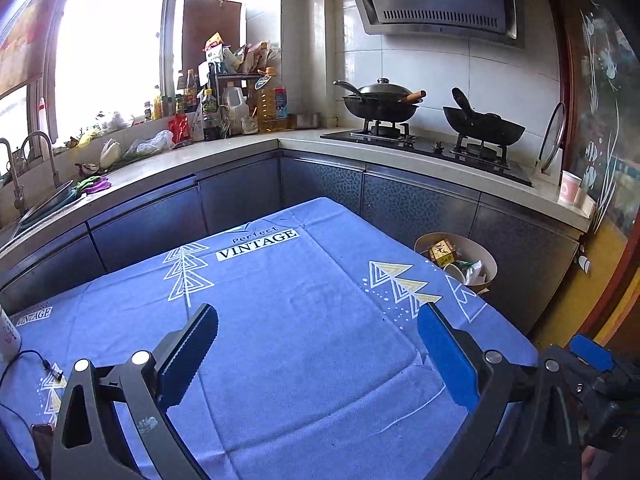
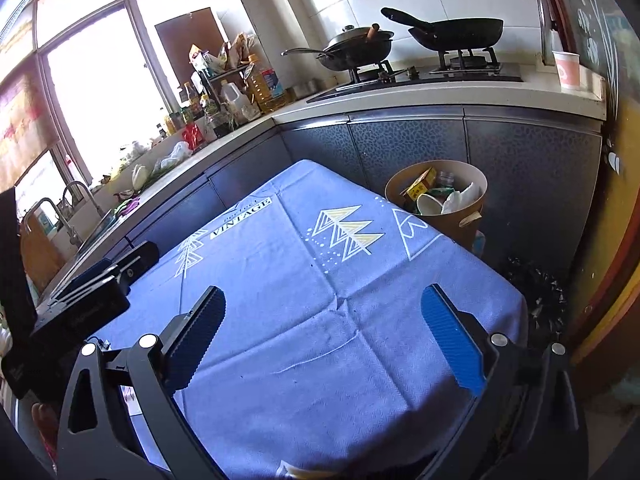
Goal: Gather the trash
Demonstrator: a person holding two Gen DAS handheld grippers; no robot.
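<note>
**Blue cloth bare beneath both tools, trash gathered in the bin**

Blue patterned cloth [image 1: 304,320] covers the counter, and both tools hang above it with nothing between their fingers. The left tool [image 1: 320,344] has its jaws spread wide, one black finger and one blue-padded finger framing only cloth. The right tool [image 2: 324,328] is likewise spread as wide as it goes, and its fingers too frame only cloth.

The trash lies well apart from both tools, in a round tan bin [image 2: 472,216] standing on the floor just past the counter's far right corner, in front of the dark kitchen cabinets. Inside it show a yellow carton [image 2: 420,188], a white paper cup [image 2: 428,204] and crumpled white scraps [image 2: 460,198]. From the left wrist view the same bin [image 1: 491,276] sits ahead and to the right of the tool, partly cut off by the cloth's edge.

At the counter's near left edge lie a thin black cable [image 1: 28,360] and part of a white container [image 1: 8,336], to the left of the left tool.
</note>
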